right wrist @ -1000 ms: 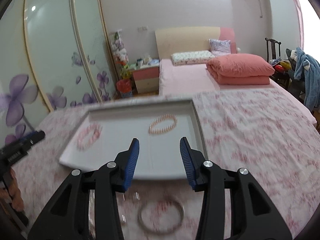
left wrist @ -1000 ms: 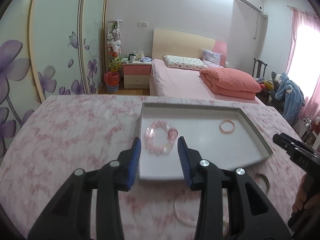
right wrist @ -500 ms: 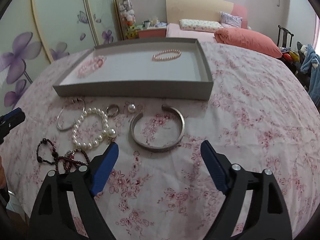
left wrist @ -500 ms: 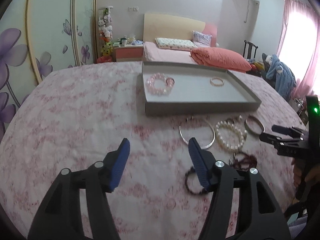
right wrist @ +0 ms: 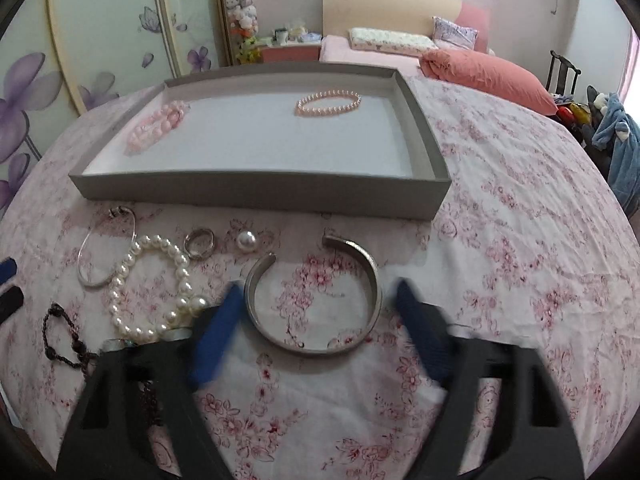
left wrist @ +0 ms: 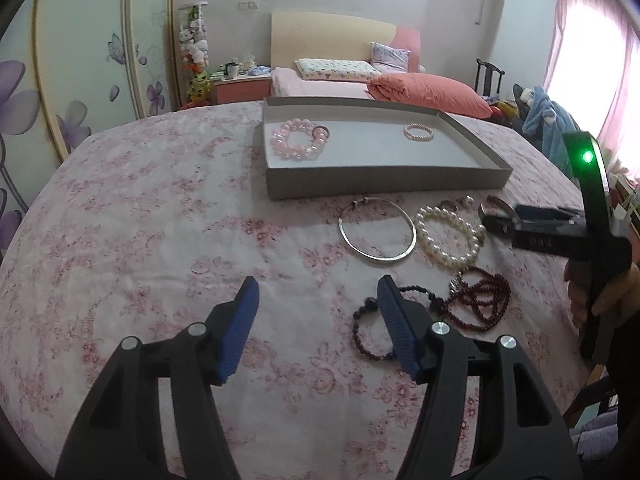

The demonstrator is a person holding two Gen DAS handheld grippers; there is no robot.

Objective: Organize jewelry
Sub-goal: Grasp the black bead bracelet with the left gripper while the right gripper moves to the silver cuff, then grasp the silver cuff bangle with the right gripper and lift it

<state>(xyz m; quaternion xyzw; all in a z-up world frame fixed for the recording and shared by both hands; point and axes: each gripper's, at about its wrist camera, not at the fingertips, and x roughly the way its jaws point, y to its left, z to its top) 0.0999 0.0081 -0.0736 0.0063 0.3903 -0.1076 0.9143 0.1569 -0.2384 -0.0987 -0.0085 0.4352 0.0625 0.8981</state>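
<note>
So far we have two bracelets in the tray (right wrist: 256,194); the cuff (right wrist: 312,300), pearls (right wrist: 154,288), bangle (left wrist: 376,236), ring (right wrist: 199,243) and dark beads (left wrist: 478,300) wait on the table. Our left tool (left wrist: 318,300) and right tool (right wrist: 316,320) gape empty, the right straddling the cuff.

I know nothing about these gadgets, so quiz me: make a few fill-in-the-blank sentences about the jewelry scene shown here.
1. The grey tray already holds ____ bracelets.
2. The open right gripper straddles the silver ____.
3. The white pearl bracelet lies ____ the tray.
4. The left gripper holds ____.

Missing words: two; cuff; outside; nothing
</note>
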